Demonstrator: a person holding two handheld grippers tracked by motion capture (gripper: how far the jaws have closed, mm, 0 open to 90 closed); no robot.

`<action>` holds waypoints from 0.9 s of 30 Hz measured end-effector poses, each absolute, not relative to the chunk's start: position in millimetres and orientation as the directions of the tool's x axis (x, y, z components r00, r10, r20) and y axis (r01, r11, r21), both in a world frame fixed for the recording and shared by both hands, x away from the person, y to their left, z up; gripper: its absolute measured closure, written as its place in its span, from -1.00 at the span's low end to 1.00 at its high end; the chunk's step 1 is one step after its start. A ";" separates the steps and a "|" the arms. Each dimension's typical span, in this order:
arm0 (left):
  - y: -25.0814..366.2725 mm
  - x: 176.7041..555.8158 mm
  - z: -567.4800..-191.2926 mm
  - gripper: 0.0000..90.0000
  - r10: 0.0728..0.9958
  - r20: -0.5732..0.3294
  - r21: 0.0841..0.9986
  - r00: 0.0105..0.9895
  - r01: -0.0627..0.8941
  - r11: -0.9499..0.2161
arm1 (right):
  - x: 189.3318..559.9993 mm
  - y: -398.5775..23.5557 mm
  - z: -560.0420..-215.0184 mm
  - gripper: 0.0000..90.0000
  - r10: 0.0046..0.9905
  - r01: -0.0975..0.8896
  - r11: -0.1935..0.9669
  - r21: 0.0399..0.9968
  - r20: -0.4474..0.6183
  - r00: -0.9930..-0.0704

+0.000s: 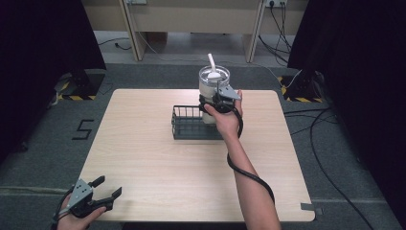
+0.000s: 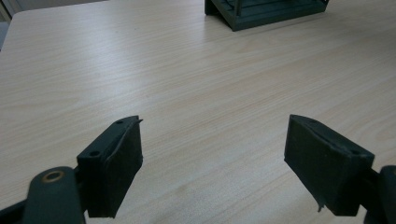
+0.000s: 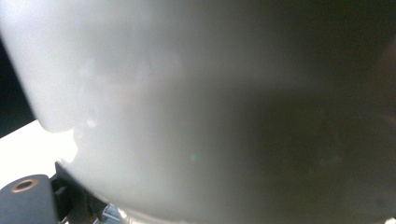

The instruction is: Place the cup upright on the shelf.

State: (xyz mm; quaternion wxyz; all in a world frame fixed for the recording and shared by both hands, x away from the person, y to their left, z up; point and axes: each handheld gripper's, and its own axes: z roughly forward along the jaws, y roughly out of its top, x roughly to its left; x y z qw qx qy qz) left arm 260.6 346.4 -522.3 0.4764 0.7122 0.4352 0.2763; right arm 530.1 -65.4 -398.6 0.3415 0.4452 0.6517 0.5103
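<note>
Nearest the lens in the high view: my left gripper, held low at the table's near left corner, its jaws spread wide with bare wood between them. In the left gripper view the two black pads stand well apart over the tabletop, and a corner of the dark wire basket shows far ahead.

Centre, far side: my right gripper is pressed against the side of a tall white cup, which has a clear lid and a white straw rising from it. The cup's long axis is upright. It appears to sit at the far right end of the basket, or just above it; I cannot tell whether its base is resting. In the right gripper view the cup's pale wall crowds the lens, so the jaw tips are hidden. I judge them closed around the cup, since my hand appears to carry it.

Key relation: the cup lies directly ahead of the right gripper, touching it, and well apart from the left. The right hand is much nearer, so any lift or placement falls to it.
</note>
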 end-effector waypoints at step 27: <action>346.0 260.6 -522.6 -0.59 0.881 -0.019 0.920 0.473 0.353 -0.170 | 532.5 -56.0 -422.3 -0.78 0.927 0.265 0.096 0.960 0.011 -0.374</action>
